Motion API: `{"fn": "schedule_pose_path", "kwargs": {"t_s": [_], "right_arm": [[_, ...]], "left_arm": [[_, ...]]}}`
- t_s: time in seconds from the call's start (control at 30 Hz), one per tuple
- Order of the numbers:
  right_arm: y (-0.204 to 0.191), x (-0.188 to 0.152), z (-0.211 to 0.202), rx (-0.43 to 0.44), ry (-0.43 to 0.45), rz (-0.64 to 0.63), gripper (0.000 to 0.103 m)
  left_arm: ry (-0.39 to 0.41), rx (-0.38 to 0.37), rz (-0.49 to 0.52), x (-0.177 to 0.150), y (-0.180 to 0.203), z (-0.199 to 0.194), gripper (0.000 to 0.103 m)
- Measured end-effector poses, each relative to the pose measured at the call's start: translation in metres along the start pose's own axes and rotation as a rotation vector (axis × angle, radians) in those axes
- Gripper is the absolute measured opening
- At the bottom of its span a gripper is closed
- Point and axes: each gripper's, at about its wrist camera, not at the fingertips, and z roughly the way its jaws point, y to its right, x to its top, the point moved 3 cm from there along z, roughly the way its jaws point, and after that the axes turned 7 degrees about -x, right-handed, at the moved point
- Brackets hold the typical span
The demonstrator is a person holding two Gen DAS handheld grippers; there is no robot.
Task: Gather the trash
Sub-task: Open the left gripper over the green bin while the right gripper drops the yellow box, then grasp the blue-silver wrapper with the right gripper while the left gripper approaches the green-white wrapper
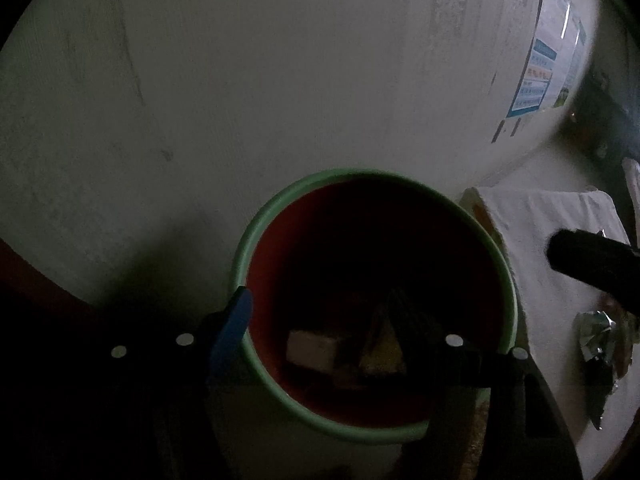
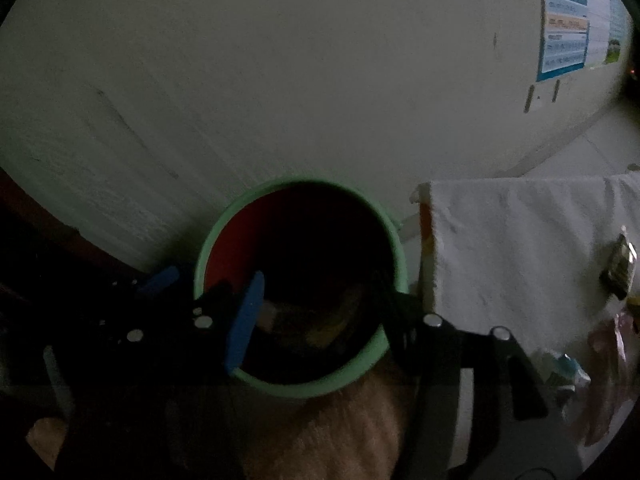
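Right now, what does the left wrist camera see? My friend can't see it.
A green-rimmed bin with a red inside sits by a pale wall, with bits of trash at its dark bottom. The left hand-held gripper hangs open over it, and crumpled foil lies on a white cloth to the right.

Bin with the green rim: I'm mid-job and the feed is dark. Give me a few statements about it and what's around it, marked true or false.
1. The bin has a red inside. True.
2. The bin is empty. False: pieces of trash lie at its bottom.
3. The left gripper has a wrapper clamped between its fingers. False: its jaws stand apart over the bin with nothing between them.
4. A white cloth lies to the right of the bin. True.
5. Crumpled foil trash lies on that cloth. True.
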Motion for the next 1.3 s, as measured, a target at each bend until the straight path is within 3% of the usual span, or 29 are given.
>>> {"fn": "schedule_pose_path", "kwargs": {"t_s": [0.23,0.4,0.57,0.7,0.83,0.97,1.17,1.23,1.3], "right_arm": [[0.035,-0.034,-0.043,-0.061,0.046,0.061,0.055],[0.094,-0.08,-0.077,-0.236,0.063,0.082,0.061],[0.149,-0.134,-0.085,-0.381,-0.027,0.13,0.061],[0.172,-0.166,-0.082,-0.389,-0.078,0.201,0.061],[0.179,-0.177,-0.084,-0.363,-0.08,0.252,0.061],[0.176,-0.175,-0.083,-0.365,-0.079,0.206,0.066],[0.168,-0.174,-0.05,-0.377,-0.146,0.11,0.066],[0.168,-0.176,-0.044,-0.375,-0.16,0.1,0.061],[0.169,-0.178,-0.04,-0.363,-0.173,0.102,0.042]], "left_arm": [[0.011,-0.027,0.013,-0.001,0.012,-0.008,0.067],[0.025,-0.069,0.048,-0.002,0.036,-0.016,0.067],[0.039,-0.119,0.108,-0.006,0.071,-0.026,0.071],[0.034,-0.17,0.179,-0.013,0.104,-0.035,0.071],[0.052,-0.196,0.247,-0.016,0.126,-0.051,0.071],[0.055,-0.209,0.273,-0.016,0.143,-0.062,0.071],[0.055,-0.23,0.328,-0.02,0.17,-0.072,0.071],[0.057,-0.231,0.348,-0.021,0.175,-0.074,0.071],[0.051,-0.235,0.36,-0.024,0.179,-0.075,0.071]]}}
